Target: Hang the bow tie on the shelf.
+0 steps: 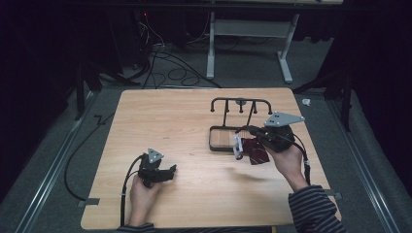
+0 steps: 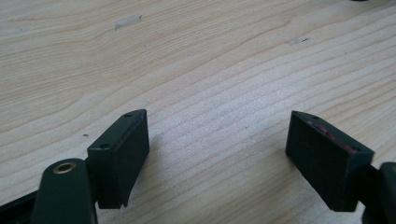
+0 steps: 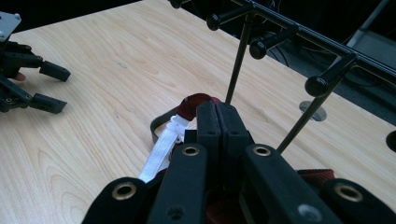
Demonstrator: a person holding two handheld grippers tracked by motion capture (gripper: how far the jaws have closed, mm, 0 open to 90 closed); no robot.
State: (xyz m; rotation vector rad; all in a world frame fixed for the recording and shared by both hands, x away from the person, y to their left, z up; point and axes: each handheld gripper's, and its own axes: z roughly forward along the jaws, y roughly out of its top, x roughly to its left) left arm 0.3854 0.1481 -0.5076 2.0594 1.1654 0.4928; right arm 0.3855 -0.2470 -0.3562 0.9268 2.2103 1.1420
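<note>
The right hand-held gripper [image 1: 250, 133], jaws closed on a soft, light red tie [image 1: 256, 151] beside the rack [image 1: 241, 102] at the counter's [image 1: 175, 116] right, should grip its folded fabric; the left hand-held gripper [image 1: 167, 172] rests wide open, empty.

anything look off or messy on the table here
Nothing looks spilled or broken. The black rack stands upright with bare pegs. The dark red tie with its white strap hangs bunched from the shut right tool, not on a peg. The left tool is open over bare wood.
</note>
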